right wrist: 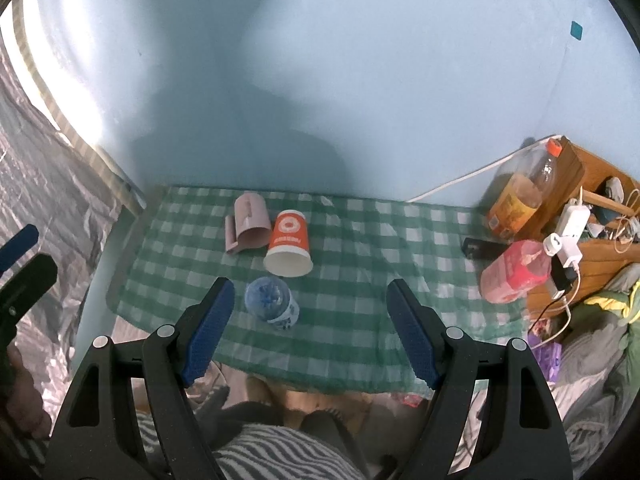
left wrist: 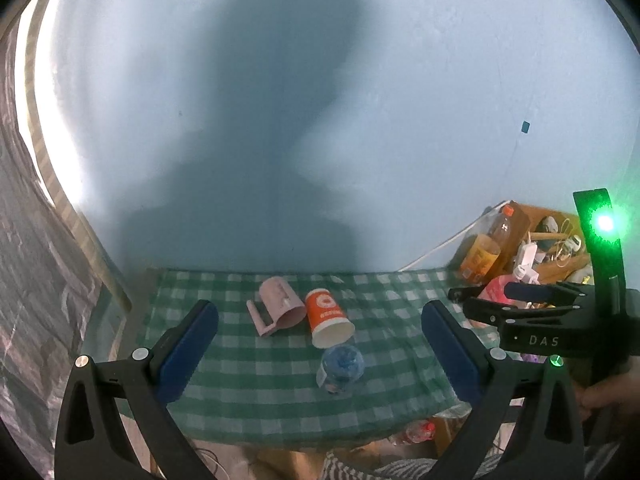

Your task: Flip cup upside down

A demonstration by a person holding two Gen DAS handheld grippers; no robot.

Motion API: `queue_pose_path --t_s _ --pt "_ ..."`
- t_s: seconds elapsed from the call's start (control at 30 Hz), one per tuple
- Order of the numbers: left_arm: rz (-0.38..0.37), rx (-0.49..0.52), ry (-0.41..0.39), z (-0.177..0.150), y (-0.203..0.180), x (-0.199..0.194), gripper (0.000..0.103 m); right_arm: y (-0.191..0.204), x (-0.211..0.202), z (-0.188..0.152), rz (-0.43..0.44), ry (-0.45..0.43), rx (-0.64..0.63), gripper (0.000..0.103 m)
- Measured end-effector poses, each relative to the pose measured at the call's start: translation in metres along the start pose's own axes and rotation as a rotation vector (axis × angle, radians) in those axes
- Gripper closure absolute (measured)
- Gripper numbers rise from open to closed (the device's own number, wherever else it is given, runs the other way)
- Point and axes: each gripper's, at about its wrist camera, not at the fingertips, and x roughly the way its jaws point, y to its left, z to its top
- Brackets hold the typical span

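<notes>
An orange and white paper cup (left wrist: 329, 317) (right wrist: 289, 243) stands upside down on the green checked cloth (left wrist: 248, 392) (right wrist: 360, 272), wide mouth down. A pink handled cup (left wrist: 277, 305) (right wrist: 249, 227) stands upside down just left of it. A small clear plastic cup with blue print (left wrist: 340, 368) (right wrist: 273, 301) stands in front of them. My left gripper (left wrist: 320, 360) is open and empty, above the near edge of the cloth. My right gripper (right wrist: 310, 330) is open and empty, also back from the cups; it shows at the right of the left wrist view (left wrist: 516, 300).
At the right stand an orange-capped bottle (right wrist: 524, 196), a pink bottle lying down (right wrist: 516, 270), a wooden box with chargers and cables (right wrist: 592, 216) and a dark small object (right wrist: 480, 248). A pale blue wall is behind. Foil sheeting (right wrist: 48, 200) is at the left.
</notes>
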Motion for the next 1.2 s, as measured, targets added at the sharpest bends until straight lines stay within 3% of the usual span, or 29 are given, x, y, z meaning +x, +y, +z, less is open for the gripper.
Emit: queue_pose_path --t_s 1.2 --pt "-0.026 0.021 0.012 0.000 -0.007 0.010 0.000 -0.009 -0.002 0.005 -0.013 -0.008 0.008 0.024"
